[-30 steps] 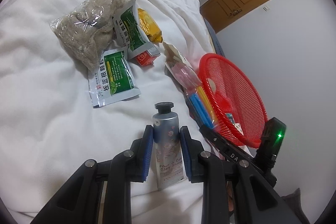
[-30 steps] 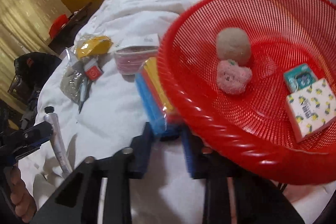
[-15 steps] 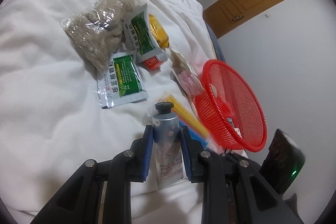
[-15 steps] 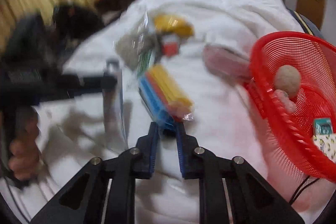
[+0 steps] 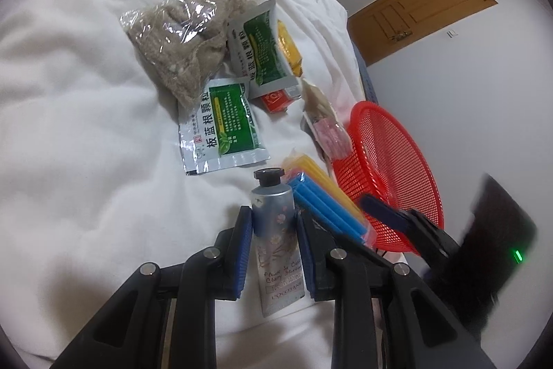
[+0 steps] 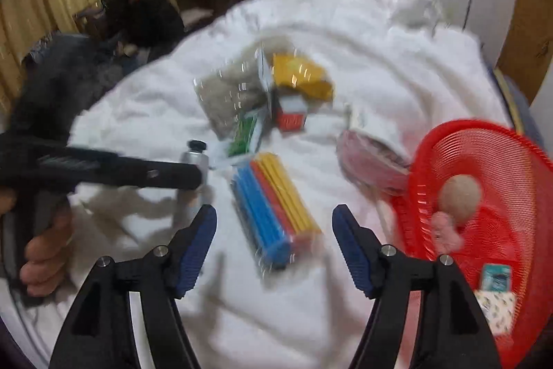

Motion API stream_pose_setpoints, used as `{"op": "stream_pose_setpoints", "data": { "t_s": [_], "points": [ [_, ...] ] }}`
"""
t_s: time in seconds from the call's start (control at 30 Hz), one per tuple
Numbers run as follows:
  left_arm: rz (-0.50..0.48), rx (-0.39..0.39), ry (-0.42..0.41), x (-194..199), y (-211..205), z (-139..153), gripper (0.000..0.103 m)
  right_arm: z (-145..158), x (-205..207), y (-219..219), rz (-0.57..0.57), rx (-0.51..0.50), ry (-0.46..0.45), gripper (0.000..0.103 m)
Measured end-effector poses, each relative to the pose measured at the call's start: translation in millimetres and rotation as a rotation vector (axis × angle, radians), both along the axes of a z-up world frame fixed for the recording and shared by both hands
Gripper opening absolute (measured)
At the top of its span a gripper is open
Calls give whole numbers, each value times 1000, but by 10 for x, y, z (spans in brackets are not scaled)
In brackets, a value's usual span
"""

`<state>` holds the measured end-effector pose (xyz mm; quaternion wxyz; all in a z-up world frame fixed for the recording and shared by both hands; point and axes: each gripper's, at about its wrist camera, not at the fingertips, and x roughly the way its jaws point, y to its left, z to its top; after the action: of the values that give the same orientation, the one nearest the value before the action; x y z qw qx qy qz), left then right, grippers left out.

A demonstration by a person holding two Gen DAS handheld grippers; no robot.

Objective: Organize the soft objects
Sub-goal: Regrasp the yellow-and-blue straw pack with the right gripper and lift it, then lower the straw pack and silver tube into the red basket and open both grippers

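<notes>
Silver-grey and smooth, the hand-cream tube [image 5: 276, 227] is clamped in the left gripper [image 5: 274, 251], black cap pointing away, just beside the red mesh basket [image 5: 390, 175]. The right gripper [image 6: 274, 241], just opened, is held empty above the sleeve-wrapped coloured sticks [image 6: 273, 203].

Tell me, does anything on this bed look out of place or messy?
Mostly the pile: two green sachets, a yellow packet and a red box overlap beside a bagged beige cloth. The red basket sits tilted at the bed's edge.
</notes>
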<state>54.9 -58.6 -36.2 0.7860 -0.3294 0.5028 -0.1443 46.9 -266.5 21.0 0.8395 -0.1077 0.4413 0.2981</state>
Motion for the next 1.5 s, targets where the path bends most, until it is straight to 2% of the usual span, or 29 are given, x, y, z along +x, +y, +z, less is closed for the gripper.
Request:
{"op": "stream_pose_setpoints", "data": {
  "t_s": [0.07, 0.13, 0.2, 0.3, 0.43, 0.6, 0.7, 0.87, 1.07, 1.13, 1.23, 1.37, 1.5],
  "points": [
    [-2, 2, 10, 17, -1, -29, 26, -179, 177, 88, 33, 5, 83, 69],
    [-7, 2, 23, 40, -7, -66, 26, -318, 253, 158, 50, -10, 121, 63],
    [-7, 8, 43, 68, -32, -119, 27, -428, 216, 204, 45, -43, 105, 40],
    [-15, 36, 48, 72, -80, -154, 28, -430, 98, 126, 10, -21, 81, 32],
    [-40, 92, 55, 51, -173, -159, 34, -359, 49, -81, -54, 42, 80, 30],
    [-50, 123, 51, 36, -199, -158, 33, -252, 80, -204, -110, 87, 65, 29],
    [-51, 115, 47, 22, -176, -154, 31, -165, 70, -264, -137, 101, 60, 29],
    [-95, 65, 26, 70, -253, 12, 26, 159, -9, -489, -181, 152, 19, 29],
    [-202, 80, -6, 205, -659, 339, 25, 655, 7, -1178, -300, 201, -59, 29],
    [-249, 47, 5, 299, -858, 441, 25, 714, 59, -1439, -355, 191, -70, 29],
    [-295, 63, -14, 426, -1162, 625, 25, 639, 173, -1722, -417, 126, -56, 29],
    [-341, 89, -44, 629, -1642, 809, 25, 348, 363, -1956, -490, 71, 19, 29],
    [-371, 124, -62, 791, -2019, 840, 25, 130, 375, -2020, -509, 6, 55, 29]
  ]
}}
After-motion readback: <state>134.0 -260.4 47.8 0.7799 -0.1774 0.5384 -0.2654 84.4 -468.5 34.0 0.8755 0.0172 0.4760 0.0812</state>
